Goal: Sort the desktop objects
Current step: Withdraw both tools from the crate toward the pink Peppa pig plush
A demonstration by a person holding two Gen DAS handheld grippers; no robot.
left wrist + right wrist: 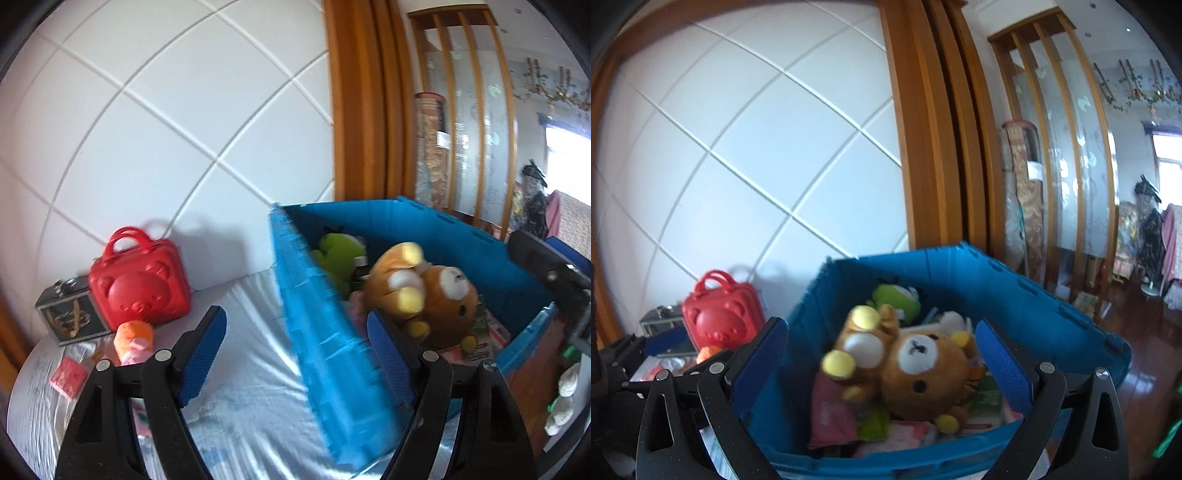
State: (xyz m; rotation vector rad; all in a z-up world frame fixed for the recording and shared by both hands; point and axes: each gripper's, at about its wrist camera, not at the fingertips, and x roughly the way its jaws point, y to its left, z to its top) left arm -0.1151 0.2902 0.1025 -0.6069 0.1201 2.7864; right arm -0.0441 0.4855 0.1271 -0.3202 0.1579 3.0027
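Bin [1015,295], blue plastic, on silver-covered table [251,332]: holds brown bear plush [916,373], lying tilted atop other toys, green plush [897,299] behind. L gripper [295,354] jaws wide, empty, straddling bin wall. R gripper [882,365] wide, empty, over bin.

Your bin [964,280] is solid blue inside and out. The bear plush [916,373] in it is brown with a white muzzle and yellow paw pads; behind it you have a bright green plush [897,299]. On the table [251,332] the cover is pale, glossy silver-white. The bear-face case [140,288] is plain red (embossed, not printed). Beside it, the small box [70,314] is dark with a gold pattern, and the small plush [135,338] is orange and pink. Both gripper pads [205,354] are blue on black frames.
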